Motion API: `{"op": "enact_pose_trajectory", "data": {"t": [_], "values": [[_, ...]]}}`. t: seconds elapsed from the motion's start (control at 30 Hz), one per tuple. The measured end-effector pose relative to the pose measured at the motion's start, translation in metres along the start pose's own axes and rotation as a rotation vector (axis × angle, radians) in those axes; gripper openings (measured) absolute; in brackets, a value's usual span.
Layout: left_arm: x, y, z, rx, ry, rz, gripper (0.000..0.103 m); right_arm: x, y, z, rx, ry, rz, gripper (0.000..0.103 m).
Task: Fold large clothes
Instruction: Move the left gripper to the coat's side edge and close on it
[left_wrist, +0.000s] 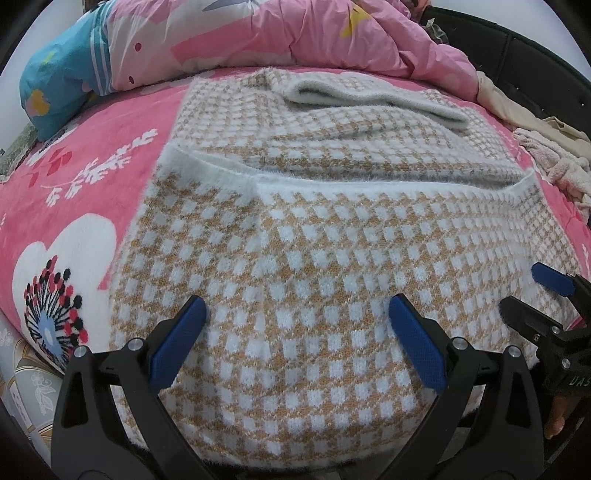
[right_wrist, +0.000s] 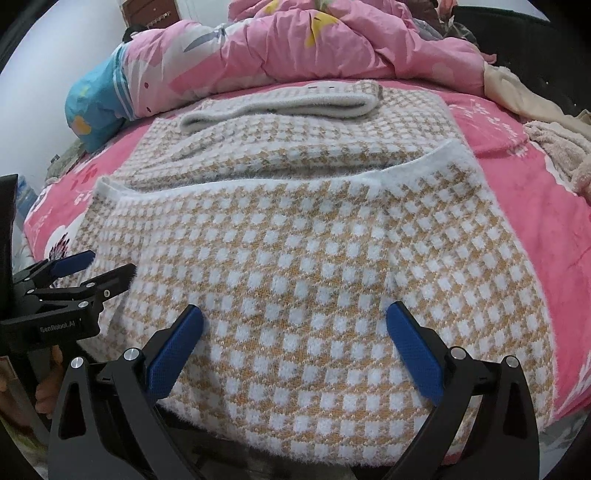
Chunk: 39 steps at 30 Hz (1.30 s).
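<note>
On the bed (left_wrist: 92, 177), left gripper (left_wrist: 295, 325) and right gripper (right_wrist: 295, 325) hover spread over the half-folded sweater (right_wrist: 295, 258); next, pinch its near hem.

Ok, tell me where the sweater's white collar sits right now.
The white collar lies at the far end of the checked sweater, just below the pink quilt; in the left wrist view it sits top centre.
</note>
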<state>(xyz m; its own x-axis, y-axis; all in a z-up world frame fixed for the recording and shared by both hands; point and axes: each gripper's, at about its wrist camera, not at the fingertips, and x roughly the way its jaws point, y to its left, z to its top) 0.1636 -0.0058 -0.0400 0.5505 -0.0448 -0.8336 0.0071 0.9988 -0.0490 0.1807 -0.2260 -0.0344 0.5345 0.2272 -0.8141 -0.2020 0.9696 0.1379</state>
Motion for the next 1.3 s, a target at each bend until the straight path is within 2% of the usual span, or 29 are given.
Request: {"op": "enact_pose_trajectory", "data": {"t": [0.17, 0.3, 0.5, 0.8, 1.13, 1.23, 1.3], "values": [[0.000, 0.000, 0.000, 0.004, 0.001, -0.001, 0.097, -0.005, 0.004, -0.003, -0.014, 0.004, 0.004, 0.097], [0.001, 0.000, 0.001, 0.006, 0.006, -0.004, 0.097, -0.008, 0.005, 0.008, -0.014, 0.029, -0.011, 0.097], [0.001, 0.001, 0.001, 0.006, 0.009, -0.007, 0.097, -0.022, 0.018, 0.019, -0.076, -0.035, -0.016, 0.097], [0.001, 0.001, 0.001, 0.005, 0.009, -0.007, 0.097, -0.009, 0.016, 0.029, -0.100, -0.039, -0.008, 0.097], [-0.001, 0.001, 0.001, 0.024, 0.000, -0.019, 0.096, 0.006, 0.011, 0.015, -0.088, -0.021, 0.001, 0.096], [-0.007, 0.004, 0.001, 0.031, -0.016, -0.041, 0.096, 0.007, 0.011, 0.015, -0.086, -0.020, 0.003, 0.096], [-0.020, 0.007, 0.000, 0.046, -0.075, -0.019, 0.096, 0.007, 0.011, 0.015, -0.087, -0.018, 0.004, 0.096]]}}
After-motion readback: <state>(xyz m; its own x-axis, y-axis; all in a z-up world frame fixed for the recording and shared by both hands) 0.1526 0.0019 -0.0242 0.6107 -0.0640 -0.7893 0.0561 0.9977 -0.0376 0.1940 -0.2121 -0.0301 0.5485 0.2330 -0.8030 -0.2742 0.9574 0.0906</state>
